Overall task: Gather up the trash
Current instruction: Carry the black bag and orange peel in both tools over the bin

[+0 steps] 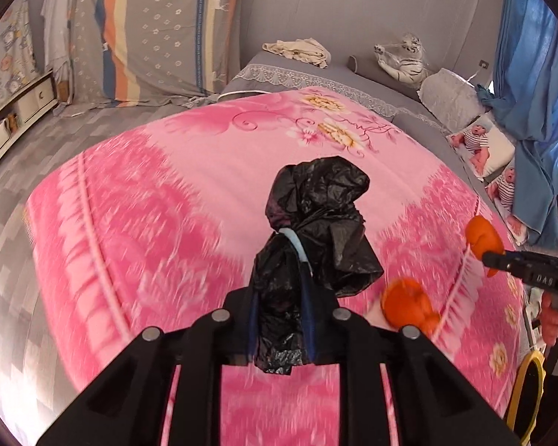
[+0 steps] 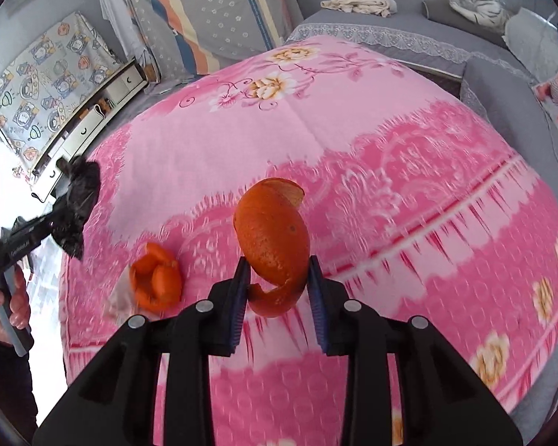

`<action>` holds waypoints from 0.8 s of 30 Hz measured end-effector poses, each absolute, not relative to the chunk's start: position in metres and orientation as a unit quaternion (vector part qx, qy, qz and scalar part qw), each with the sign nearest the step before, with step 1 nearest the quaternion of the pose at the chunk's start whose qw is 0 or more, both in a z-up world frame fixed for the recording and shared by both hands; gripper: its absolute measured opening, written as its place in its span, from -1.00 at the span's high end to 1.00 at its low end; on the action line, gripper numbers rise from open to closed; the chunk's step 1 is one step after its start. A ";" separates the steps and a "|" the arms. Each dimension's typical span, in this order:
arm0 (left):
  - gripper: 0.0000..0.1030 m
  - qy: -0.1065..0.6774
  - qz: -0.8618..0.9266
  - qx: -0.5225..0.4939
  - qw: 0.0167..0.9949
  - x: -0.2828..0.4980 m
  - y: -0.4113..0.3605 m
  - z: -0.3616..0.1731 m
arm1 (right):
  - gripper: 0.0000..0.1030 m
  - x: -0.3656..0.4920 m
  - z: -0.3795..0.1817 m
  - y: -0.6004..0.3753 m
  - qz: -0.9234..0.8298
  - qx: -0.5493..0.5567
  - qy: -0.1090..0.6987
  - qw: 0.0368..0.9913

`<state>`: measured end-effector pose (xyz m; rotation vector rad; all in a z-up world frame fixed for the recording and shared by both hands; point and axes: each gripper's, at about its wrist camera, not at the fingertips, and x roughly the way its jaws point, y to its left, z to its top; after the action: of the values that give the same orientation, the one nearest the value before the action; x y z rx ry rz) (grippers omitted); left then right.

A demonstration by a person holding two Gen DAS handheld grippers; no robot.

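Observation:
My left gripper is shut on a crumpled black plastic bag, held up above the pink floral blanket. Seen from the right wrist view, that gripper and the bag hang at the left edge. My right gripper is shut on a large curled orange peel, lifted off the blanket. In the left wrist view the right gripper holds this peel at the right. A second orange peel lies on the blanket beside a pale scrap.
Grey bedding with lace trim lies behind the blanket, bearing a cream cloth, a plush tiger and baby-print pillows. Blue curtain at right, white drawers at left. A person's hand grips the left handle.

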<state>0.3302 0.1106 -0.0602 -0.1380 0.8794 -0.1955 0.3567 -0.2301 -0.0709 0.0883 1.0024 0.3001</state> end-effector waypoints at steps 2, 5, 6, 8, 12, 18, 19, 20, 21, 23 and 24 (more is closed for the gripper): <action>0.66 0.424 -0.099 -0.076 0.897 0.304 0.113 -0.061 | 0.44 0.340 -0.071 -0.238 0.146 0.050 0.481 0.863; 0.66 0.424 -0.105 -0.072 0.897 0.272 0.109 -0.063 | 0.44 0.315 -0.071 -0.246 0.150 0.059 0.482 0.861; 0.66 0.426 -0.108 -0.074 0.895 0.259 0.107 -0.065 | 0.44 0.309 -0.072 -0.248 0.150 0.061 0.482 0.861; 0.66 0.428 -0.117 -0.081 0.893 0.240 0.104 -0.067 | 0.44 0.292 -0.074 -0.253 0.153 0.068 0.485 0.858; 0.66 0.419 -0.134 -0.087 0.894 0.199 0.092 -0.066 | 0.44 0.262 -0.077 -0.260 0.155 0.076 0.484 0.858; 0.66 0.418 -0.158 -0.072 0.892 0.153 0.060 -0.059 | 0.44 0.221 -0.076 -0.273 0.159 0.085 0.474 0.862; 0.66 0.418 -0.167 -0.069 0.890 0.147 0.054 -0.057 | 0.44 0.217 -0.077 -0.276 0.159 0.087 0.474 0.862; 0.65 0.417 -0.174 -0.066 0.889 0.143 0.048 -0.055 | 0.44 0.210 -0.077 -0.280 0.158 0.090 0.473 0.862; 0.65 0.416 -0.183 -0.061 0.889 0.138 0.041 -0.053 | 0.44 0.207 -0.077 -0.282 0.157 0.092 0.472 0.862; 0.65 0.414 -0.199 -0.054 0.887 0.132 0.029 -0.049 | 0.44 0.199 -0.078 -0.290 0.153 0.100 0.471 0.863; 0.65 0.413 -0.206 -0.050 0.886 0.128 0.023 -0.048 | 0.44 0.196 -0.079 -0.295 0.151 0.105 0.471 0.863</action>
<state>0.1284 0.0234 -0.0479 -0.1043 0.8589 -0.4292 0.1958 -0.2945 -0.0790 0.2198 0.9872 0.3164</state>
